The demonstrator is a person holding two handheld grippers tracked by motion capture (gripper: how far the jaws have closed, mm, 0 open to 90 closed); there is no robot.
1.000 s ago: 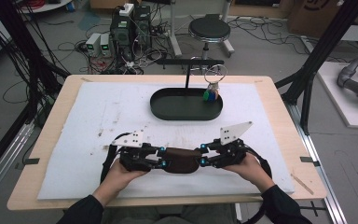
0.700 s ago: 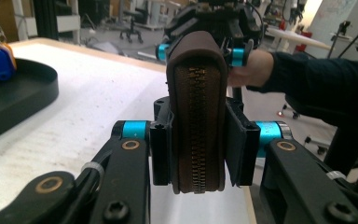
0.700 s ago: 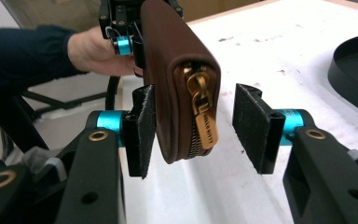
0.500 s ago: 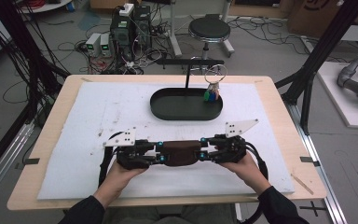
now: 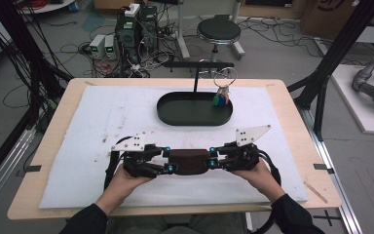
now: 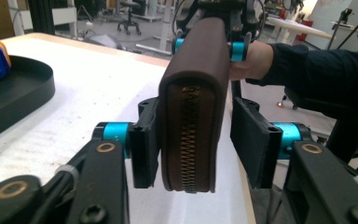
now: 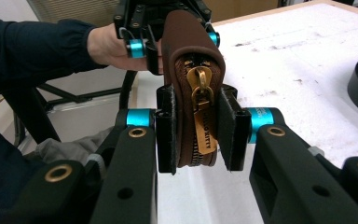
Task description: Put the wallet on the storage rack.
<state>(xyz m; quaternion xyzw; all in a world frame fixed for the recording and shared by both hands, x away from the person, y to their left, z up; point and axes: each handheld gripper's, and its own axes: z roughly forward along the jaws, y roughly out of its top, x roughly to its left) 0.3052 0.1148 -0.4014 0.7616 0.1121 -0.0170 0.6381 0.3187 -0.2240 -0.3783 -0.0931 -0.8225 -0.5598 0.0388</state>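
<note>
Room: workshop floor with cables, computer boxes and a round stool [image 5: 218, 30] beyond the far edge of the table.
Table: wooden top [image 5: 292, 117] covered by a white mat [image 5: 102, 117], stained in places.
Tray: black oval tray [image 5: 195, 109] on the mat, well ahead of both grippers; a stand rises from it, with a ring of coloured key tags [image 5: 220, 99] hanging at its right end.
Pouch: brown zip pouch [image 5: 189, 162], held off the mat, stretched lengthwise between the two grippers near the person's edge of the table.
Left gripper: left gripper [image 5: 161, 162] has one end of the pouch [image 6: 191, 126] between its fingers; one pad [image 6: 142, 154] lies against the pouch's side, the other pad [image 6: 254, 144] stands clear of it with a gap, so the jaws are part open.
Right gripper: right gripper [image 5: 215, 158] has its pads [image 7: 167, 135] pressed on both sides of the other end [image 7: 191, 84], clamped firmly.
Zip pull: brass pull tab [image 7: 203, 116] hangs down between the right gripper's fingers, lettering on it.
</note>
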